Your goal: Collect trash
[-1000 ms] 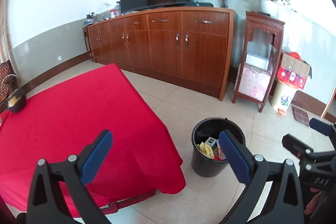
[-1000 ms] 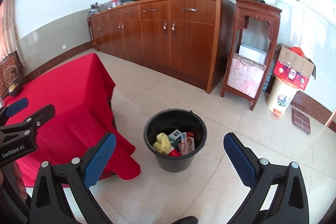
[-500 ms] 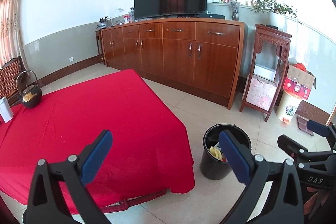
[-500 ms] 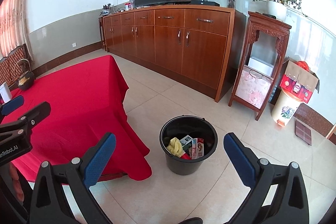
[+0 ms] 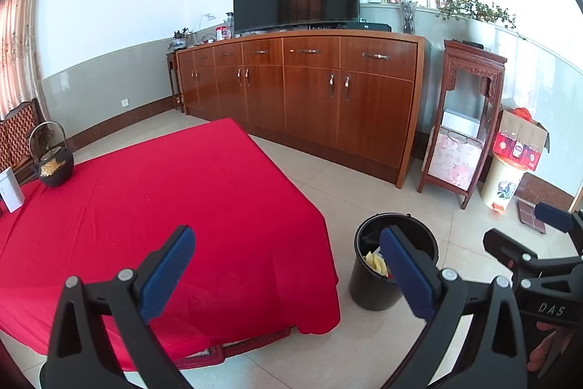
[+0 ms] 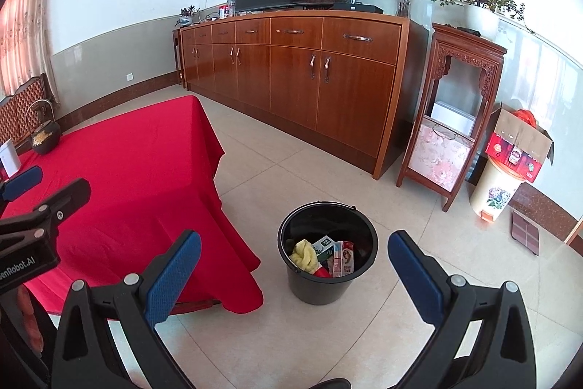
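Both views have pulled up and back from the black bucket point(image 6: 327, 252), left tongs point(image 5: 288, 265) and right tongs point(image 6: 294, 268) spread wide and empty, the trash point(image 6: 324, 256) inside it, so collecting looks finished.

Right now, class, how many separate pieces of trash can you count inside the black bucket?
4: yellow peel left, green-white carton behind, red-white packet right, red scrap in front; more may be hidden beneath.
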A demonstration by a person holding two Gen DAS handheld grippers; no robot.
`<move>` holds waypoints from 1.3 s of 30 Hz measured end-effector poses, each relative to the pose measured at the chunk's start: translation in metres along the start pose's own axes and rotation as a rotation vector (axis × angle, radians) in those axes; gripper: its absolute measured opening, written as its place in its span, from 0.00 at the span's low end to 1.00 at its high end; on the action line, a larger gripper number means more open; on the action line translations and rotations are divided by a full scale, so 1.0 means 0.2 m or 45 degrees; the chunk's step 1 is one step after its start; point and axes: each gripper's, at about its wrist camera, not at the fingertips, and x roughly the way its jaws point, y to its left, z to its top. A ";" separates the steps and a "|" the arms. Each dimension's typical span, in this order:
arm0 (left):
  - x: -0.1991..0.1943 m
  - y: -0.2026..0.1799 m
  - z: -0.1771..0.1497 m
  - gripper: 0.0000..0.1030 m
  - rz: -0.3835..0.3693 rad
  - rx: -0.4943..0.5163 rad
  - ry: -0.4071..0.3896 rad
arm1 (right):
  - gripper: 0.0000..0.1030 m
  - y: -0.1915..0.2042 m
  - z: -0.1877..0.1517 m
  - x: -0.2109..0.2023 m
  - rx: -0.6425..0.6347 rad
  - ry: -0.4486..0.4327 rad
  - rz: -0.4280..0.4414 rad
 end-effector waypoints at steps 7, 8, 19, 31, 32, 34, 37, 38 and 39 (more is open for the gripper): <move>0.00 0.01 0.00 0.99 0.003 -0.009 -0.002 | 1.00 0.00 0.01 0.00 0.000 0.000 0.000; 0.00 0.02 0.00 0.99 0.001 -0.012 -0.001 | 1.00 0.00 0.01 0.00 0.002 0.000 0.002; -0.01 0.02 0.00 0.99 -0.013 -0.021 -0.004 | 1.00 0.00 0.01 0.01 -0.005 0.001 0.005; -0.02 0.02 -0.01 0.99 -0.018 -0.022 -0.001 | 1.00 0.00 0.00 0.01 0.001 -0.003 0.005; -0.02 0.02 -0.01 0.99 -0.018 -0.022 0.000 | 1.00 0.00 0.00 0.01 0.002 -0.005 0.005; -0.02 0.02 -0.01 0.99 -0.017 -0.022 0.000 | 1.00 0.01 0.00 0.01 0.002 -0.004 0.006; -0.02 0.02 -0.01 0.99 -0.018 -0.024 -0.002 | 1.00 0.01 0.00 0.01 0.002 -0.004 0.007; -0.02 0.02 -0.01 0.99 -0.020 -0.024 0.000 | 1.00 0.01 0.00 0.01 0.002 -0.004 0.007; -0.02 0.02 -0.01 0.99 -0.019 -0.025 -0.001 | 1.00 0.01 0.00 0.01 0.002 -0.004 0.006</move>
